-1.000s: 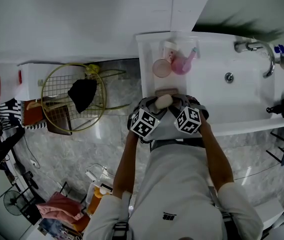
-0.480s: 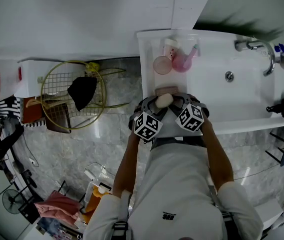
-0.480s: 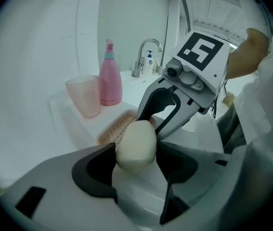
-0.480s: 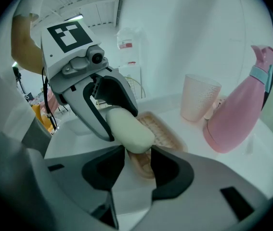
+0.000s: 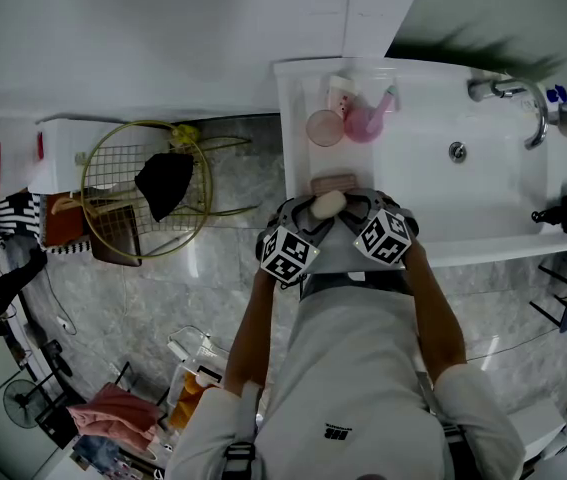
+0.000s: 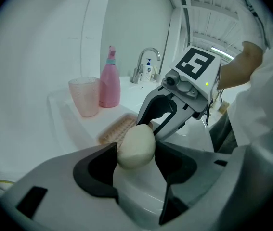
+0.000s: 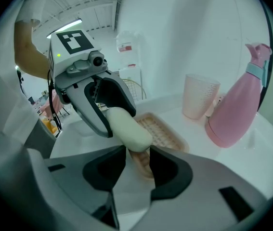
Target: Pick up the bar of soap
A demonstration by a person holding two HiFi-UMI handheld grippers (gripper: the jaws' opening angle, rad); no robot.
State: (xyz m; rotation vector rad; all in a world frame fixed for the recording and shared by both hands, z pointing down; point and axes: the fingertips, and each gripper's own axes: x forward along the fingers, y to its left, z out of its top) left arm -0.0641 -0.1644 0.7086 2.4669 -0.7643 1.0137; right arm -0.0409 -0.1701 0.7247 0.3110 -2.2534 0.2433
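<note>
The cream bar of soap [image 5: 328,204] hangs above the sink's left ledge, held between my two grippers. My left gripper [image 6: 135,153] is shut on one end of the soap [image 6: 136,147]. From the opposite side my right gripper [image 7: 138,150] has just been closing. The other end of the soap [image 7: 126,126] sits between its pad tips and touches both. In the head view the left gripper [image 5: 311,210] and right gripper [image 5: 349,208] meet at the bar. The ridged soap dish [image 7: 162,131] lies just beneath it.
On the ledge behind the dish [image 5: 333,182] stand a pink cup [image 5: 324,128] and a pink pump bottle [image 5: 365,123]. To the right is the white sink basin [image 5: 463,198] with its faucet [image 5: 523,103]. A wire basket [image 5: 143,193] stands on the floor to the left.
Hardly anything has shifted. Both grippers stay at the soap above the dish, and the marker cubes have turned slightly.
</note>
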